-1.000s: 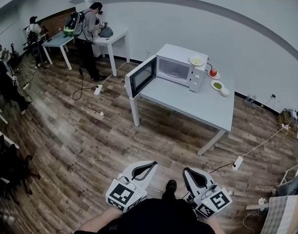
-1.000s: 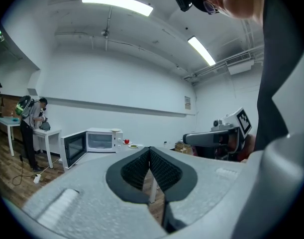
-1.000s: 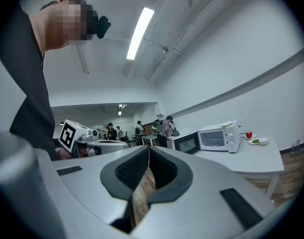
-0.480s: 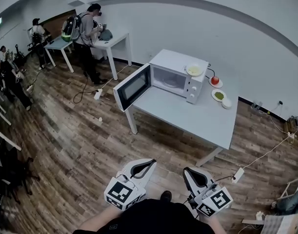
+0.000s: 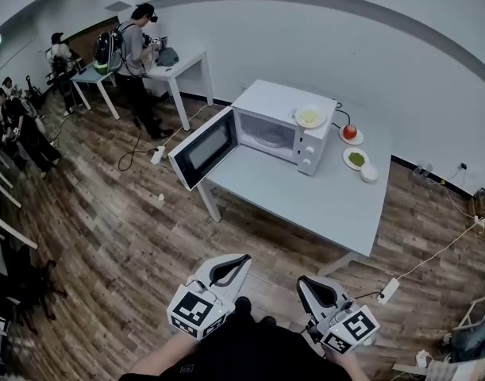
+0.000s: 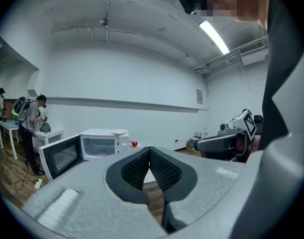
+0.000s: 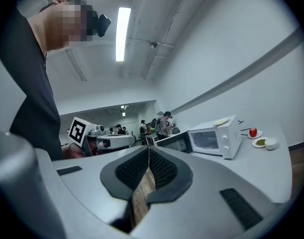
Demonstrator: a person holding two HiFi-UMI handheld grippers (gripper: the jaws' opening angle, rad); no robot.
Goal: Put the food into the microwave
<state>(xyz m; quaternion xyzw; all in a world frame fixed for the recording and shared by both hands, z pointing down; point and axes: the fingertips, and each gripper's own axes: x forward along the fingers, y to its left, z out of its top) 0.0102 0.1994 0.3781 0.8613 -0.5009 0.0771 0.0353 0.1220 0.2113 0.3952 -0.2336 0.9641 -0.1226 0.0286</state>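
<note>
1. Left gripper (image 5: pixel 244 259): jaws pressed together, empty, held level, well short of the microwave (image 5: pixel 278 105).
2. Right gripper (image 5: pixel 302 281): same.
3. Food: yellow plate (image 5: pixel 309 117) atop the open microwave; tomato (image 5: pixel 349 132) and greens (image 5: pixel 356 159) right of it.

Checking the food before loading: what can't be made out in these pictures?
- Food on the plate atop the microwave: too small, all views.
- Green dish: contents too small, head view.
- Table: far legs hidden by its top, head view.
</note>
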